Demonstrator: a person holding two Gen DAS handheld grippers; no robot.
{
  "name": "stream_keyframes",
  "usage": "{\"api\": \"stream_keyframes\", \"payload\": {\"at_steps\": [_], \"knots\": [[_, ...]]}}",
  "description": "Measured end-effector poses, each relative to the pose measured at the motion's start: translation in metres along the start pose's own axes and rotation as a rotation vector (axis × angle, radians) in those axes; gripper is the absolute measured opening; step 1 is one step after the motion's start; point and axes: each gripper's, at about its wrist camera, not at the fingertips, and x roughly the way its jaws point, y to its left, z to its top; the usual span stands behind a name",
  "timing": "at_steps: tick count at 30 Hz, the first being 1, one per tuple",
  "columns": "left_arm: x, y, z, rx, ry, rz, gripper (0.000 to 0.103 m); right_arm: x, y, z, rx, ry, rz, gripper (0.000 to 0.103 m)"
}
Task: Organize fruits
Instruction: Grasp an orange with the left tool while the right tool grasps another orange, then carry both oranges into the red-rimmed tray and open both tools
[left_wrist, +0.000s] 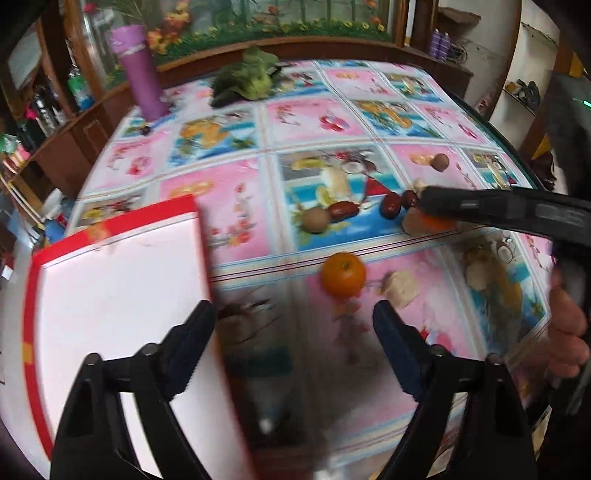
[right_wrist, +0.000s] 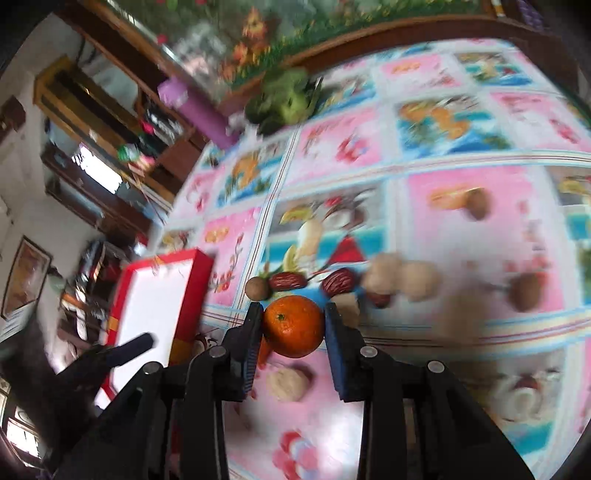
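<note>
Left wrist view: the left gripper (left_wrist: 291, 325) hangs spread wide and empty; a mandarin (left_wrist: 342, 274) lies just ahead, the red-rimmed white tray (left_wrist: 110, 280) to its left.

Right wrist view: the right gripper (right_wrist: 293, 326) clasps another mandarin (right_wrist: 293, 325) between both pads, red dates (right_wrist: 288, 281) just beyond.

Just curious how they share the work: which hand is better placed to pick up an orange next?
Right. The right gripper has an orange sitting between its fingers, while the left gripper hangs open and empty by the red-rimmed box.
</note>
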Motion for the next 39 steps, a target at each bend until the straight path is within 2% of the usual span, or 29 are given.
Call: {"api": "stream_keyframes", "payload": {"at_steps": [1, 3, 4, 7, 8, 12, 13, 16, 18, 21, 24, 27, 33, 39], "knots": [[0.005, -0.002, 0.003, -0.005, 0.016, -0.008, 0.071, -0.009, -0.005, -0.001, 0.009, -0.020, 0.006, 0.032], [0.018, -0.006, 0.008, -0.013, 0.044, -0.038, 0.070, -0.022, -0.011, -0.005, 0.004, -0.063, -0.007, 0.032], [0.022, -0.008, 0.010, -0.019, 0.054, -0.036, 0.066, -0.026, -0.013, -0.007, 0.002, -0.078, -0.015, 0.032], [0.034, -0.014, 0.014, -0.021, 0.071, -0.051, 0.063, -0.032, -0.020, -0.012, 0.014, -0.079, -0.008, 0.032], [0.037, -0.016, 0.014, -0.025, 0.077, -0.056, 0.055, -0.032, -0.022, -0.013, 0.015, -0.082, -0.010, 0.032], [0.040, -0.020, 0.016, -0.022, 0.061, -0.066, 0.042, -0.027, -0.024, -0.018, 0.017, -0.064, -0.005, 0.032], [0.040, -0.020, 0.017, -0.025, 0.059, -0.078, 0.034, -0.026, -0.023, -0.020, 0.009, -0.060, -0.006, 0.032], [0.039, -0.022, 0.017, -0.025, 0.052, -0.098, 0.033, -0.022, -0.012, -0.024, -0.023, -0.054, -0.016, 0.032], [0.034, -0.021, 0.015, -0.030, 0.033, -0.080, 0.033, -0.019, -0.001, -0.026, -0.056, -0.054, -0.026, 0.032], [0.007, -0.011, 0.011, -0.068, -0.036, -0.071, 0.033, -0.015, 0.020, -0.028, -0.111, -0.072, -0.070, 0.032], [-0.031, 0.010, 0.001, -0.115, -0.122, -0.017, 0.033, -0.005, 0.050, -0.029, -0.169, -0.066, -0.077, 0.032], [-0.060, 0.043, -0.017, -0.188, -0.167, 0.042, 0.033, 0.012, 0.085, -0.033, -0.241, -0.036, -0.058, 0.032], [-0.080, 0.125, -0.068, -0.334, -0.154, 0.210, 0.033, 0.066, 0.166, -0.052, -0.349, 0.048, 0.013, 0.032], [-0.070, 0.177, -0.100, -0.447, -0.111, 0.312, 0.033, 0.124, 0.210, -0.055, -0.378, 0.083, -0.051, 0.032]]}}
